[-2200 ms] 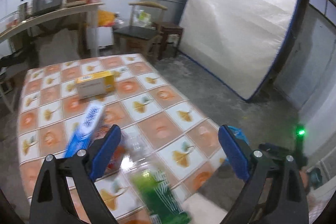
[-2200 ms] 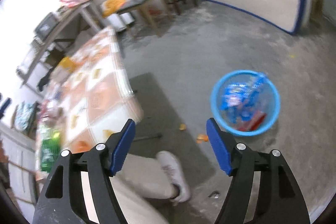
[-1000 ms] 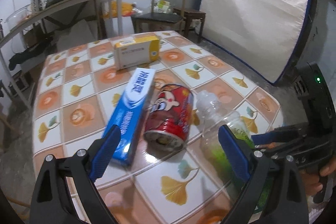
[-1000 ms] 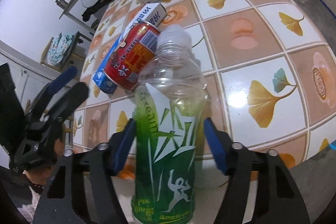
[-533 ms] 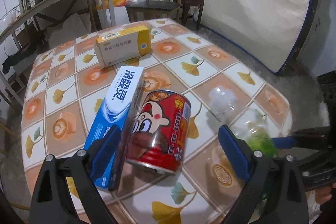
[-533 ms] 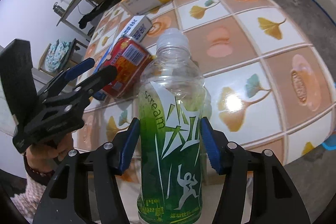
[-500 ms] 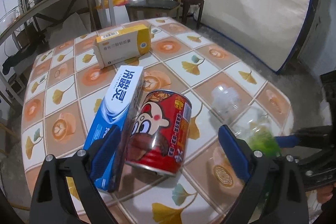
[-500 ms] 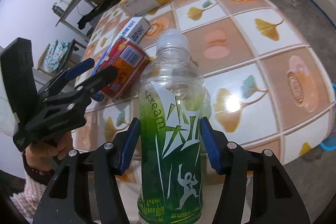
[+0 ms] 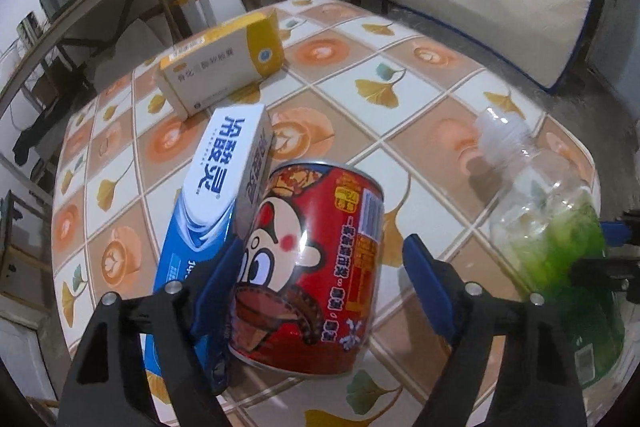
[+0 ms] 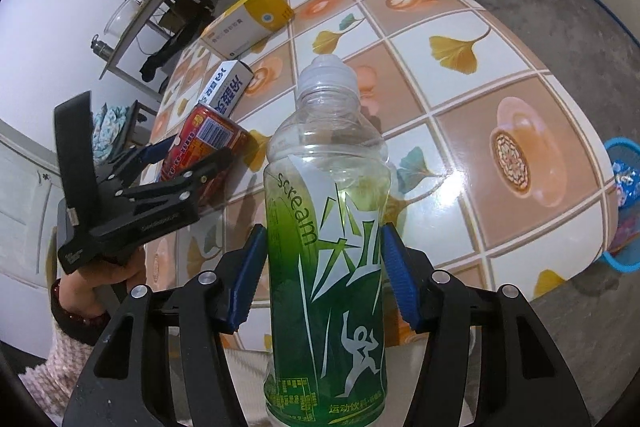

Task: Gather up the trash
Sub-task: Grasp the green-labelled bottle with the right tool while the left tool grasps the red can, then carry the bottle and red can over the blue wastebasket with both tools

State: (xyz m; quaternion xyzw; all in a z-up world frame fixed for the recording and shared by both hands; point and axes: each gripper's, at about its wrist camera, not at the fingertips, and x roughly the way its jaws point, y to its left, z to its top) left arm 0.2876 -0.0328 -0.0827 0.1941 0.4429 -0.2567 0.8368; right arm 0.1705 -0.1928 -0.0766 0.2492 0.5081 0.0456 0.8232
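Observation:
My right gripper (image 10: 322, 271) is shut on an empty clear bottle with a green label (image 10: 326, 227), held upright above the table's near edge; the bottle also shows in the left wrist view (image 9: 552, 223). My left gripper (image 9: 320, 279) is open, its jaws on either side of a red drink can (image 9: 312, 267) lying on its side on the tiled table (image 9: 400, 67). The left finger touches the can; the right one stands apart. A blue and white toothpaste box (image 9: 208, 195) lies against the can's left. In the right wrist view the can (image 10: 204, 143) sits between the left gripper's fingers (image 10: 188, 163).
A yellow and white carton (image 9: 224, 67) stands farther back on the table. A blue basket (image 10: 624, 203) with wrappers sits on the floor past the table's right edge. A chair, a side table and a mattress stand behind.
My left gripper has moved forward so its jaws now flank the red can. My right gripper has closed onto the green bottle and lifted it slightly.

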